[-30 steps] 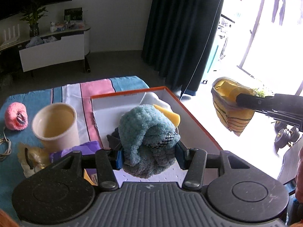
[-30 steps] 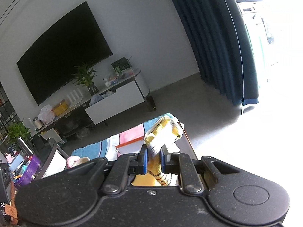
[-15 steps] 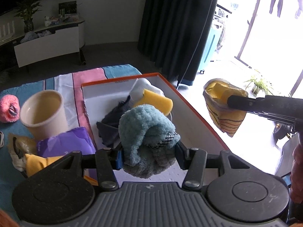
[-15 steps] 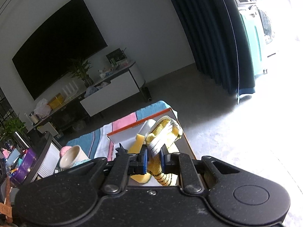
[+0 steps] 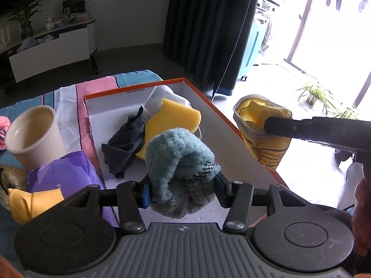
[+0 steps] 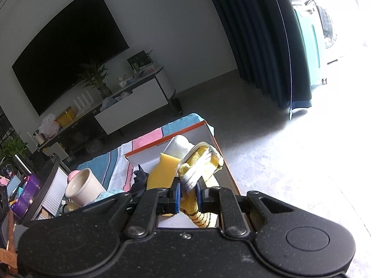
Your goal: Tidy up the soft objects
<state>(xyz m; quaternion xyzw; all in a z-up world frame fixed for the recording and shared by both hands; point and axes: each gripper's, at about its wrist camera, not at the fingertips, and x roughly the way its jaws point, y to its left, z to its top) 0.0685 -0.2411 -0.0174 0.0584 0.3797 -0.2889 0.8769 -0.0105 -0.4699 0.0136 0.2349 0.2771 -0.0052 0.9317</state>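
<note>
Nearest me, my left gripper (image 5: 182,191) is clamped on a fluffy blue sock (image 5: 178,162), held over the near end of the orange-rimmed box (image 5: 234,127). My right gripper (image 6: 187,193) pinches a yellow striped sock (image 6: 200,162) above the box's right rim. Farther in lie a dark cloth (image 5: 125,146), a yellow sponge (image 5: 171,120) and a white cloth (image 5: 162,96). A paper cup (image 5: 32,136) stands left of the box.

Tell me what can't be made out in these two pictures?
- Lower half of the blue fluffy cloth: left wrist view, behind the left gripper.
- Purple packet lettering: cut off by that gripper.
- Yellow striped sock toe: right wrist view, behind the right gripper.
- Orange box label: too small.
</note>
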